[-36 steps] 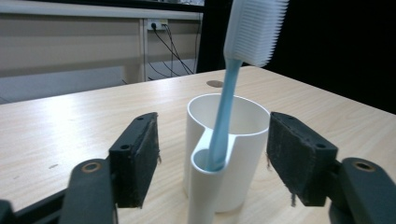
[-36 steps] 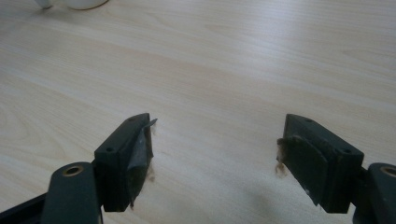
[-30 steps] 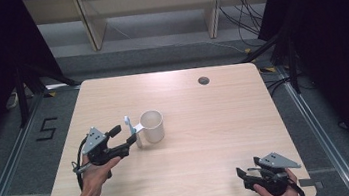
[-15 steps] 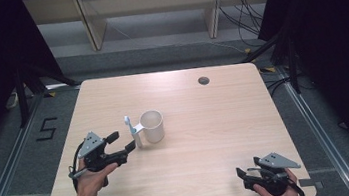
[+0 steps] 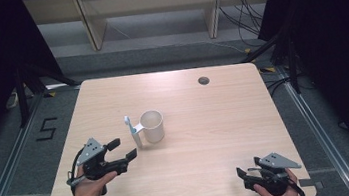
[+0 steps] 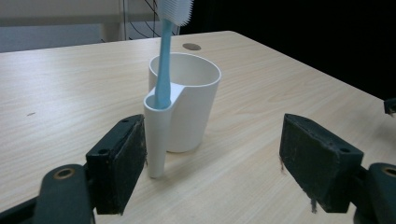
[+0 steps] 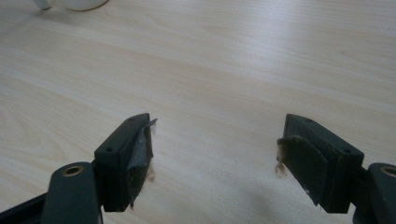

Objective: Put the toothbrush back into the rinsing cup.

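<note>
On wooden table [image 5: 206, 124], left tongs [image 5: 124, 150] gape level, near cup [image 5: 152, 126].

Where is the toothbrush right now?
The toothbrush stands upright in the side holder of the white cup, left of the table's middle in the high view, just beyond the open left gripper.

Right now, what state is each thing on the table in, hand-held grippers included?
Cup: upright on the table, nothing seen inside its main bowl.
Toothbrush: standing bristles-up in the cup's side holder.
Left hand-held gripper: open, jaws just widened, apart from the cup, nothing between them.
Right hand-held gripper: open, empty, at the table's near edge.
</note>
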A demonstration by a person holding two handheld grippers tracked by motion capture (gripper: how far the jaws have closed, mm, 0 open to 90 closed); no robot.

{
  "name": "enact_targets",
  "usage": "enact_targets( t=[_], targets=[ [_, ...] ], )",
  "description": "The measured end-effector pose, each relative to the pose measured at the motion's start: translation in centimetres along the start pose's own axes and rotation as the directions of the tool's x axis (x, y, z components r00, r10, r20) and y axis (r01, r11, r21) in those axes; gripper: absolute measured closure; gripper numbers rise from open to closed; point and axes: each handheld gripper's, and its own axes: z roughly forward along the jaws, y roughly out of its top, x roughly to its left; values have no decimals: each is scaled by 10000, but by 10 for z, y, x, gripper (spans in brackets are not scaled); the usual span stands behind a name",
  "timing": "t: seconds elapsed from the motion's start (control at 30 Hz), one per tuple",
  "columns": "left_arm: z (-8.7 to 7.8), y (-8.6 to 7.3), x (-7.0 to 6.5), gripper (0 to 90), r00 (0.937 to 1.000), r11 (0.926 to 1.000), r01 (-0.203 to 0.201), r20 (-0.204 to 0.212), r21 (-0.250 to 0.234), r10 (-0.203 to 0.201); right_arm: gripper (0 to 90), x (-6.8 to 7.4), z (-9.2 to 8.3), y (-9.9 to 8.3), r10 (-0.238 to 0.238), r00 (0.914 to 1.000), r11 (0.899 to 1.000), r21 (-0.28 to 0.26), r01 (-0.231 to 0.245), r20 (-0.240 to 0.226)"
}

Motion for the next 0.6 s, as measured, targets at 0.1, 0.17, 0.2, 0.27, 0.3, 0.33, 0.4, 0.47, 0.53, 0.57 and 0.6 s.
enact_targets(
  t=[0.1, 0.17, 0.2, 0.27, 0.3, 0.33, 0.4, 0.47, 0.53, 0.57, 0.6],
  targets=[
    [-1, -2, -3, 222, 9999, 10000, 15, 160, 38, -15, 257, -1, 0, 0, -211, 9994, 9998, 48, 210, 274],
    [-3, -3, -5, 220, 9998, 9999, 5, 176, 163, -8, 257, 0, 1, 0, 18, 10000, 10000, 55, -18, 86],
    [-3, -4, -6, 219, 9998, 9998, 38, 198, 179, -42, 257, 0, 1, 0, 9, 10000, 10000, 37, -9, 76],
    [-4, -5, -8, 215, 9996, 9997, 65, 286, 230, -72, 257, 0, 1, 0, -44, 10000, 10000, 66, 44, 66],
    [-5, -6, -9, 213, 9995, 9995, 43, 327, 302, -53, 257, 0, 1, 0, -10, 10000, 10000, 69, 10, 67],
    [-5, -7, -11, 211, 9992, 9995, 38, 387, 302, -50, 257, 0, 1, 0, 1, 10000, 10000, 73, -1, 66],
    [-6, -8, -13, 210, 9987, 9994, 22, 510, 332, -39, 257, 0, 0, 0, 32, 10000, 10000, 50, -32, 6],
    [-8, -9, -15, 210, 9984, 9991, 25, 560, 416, -48, 257, 0, 0, 0, -33, 10000, 10000, 10, 32, 33],
    [-9, -11, -18, 210, 9980, 9989, 0, 630, 459, -28, 257, 0, 1, 0, -33, 9999, 10000, 73, 32, 123],
    [-9, -11, -18, 210, 9977, 9988, -15, 679, 481, -18, 257, 1, 2, 0, 4, 9999, 10000, 85, -6, 155],
    [-9, -12, -20, 210, 9974, 9989, -21, 717, 477, -13, 257, 0, 2, 0, -12, 9999, 10000, 81, 11, 153]
  ],
)
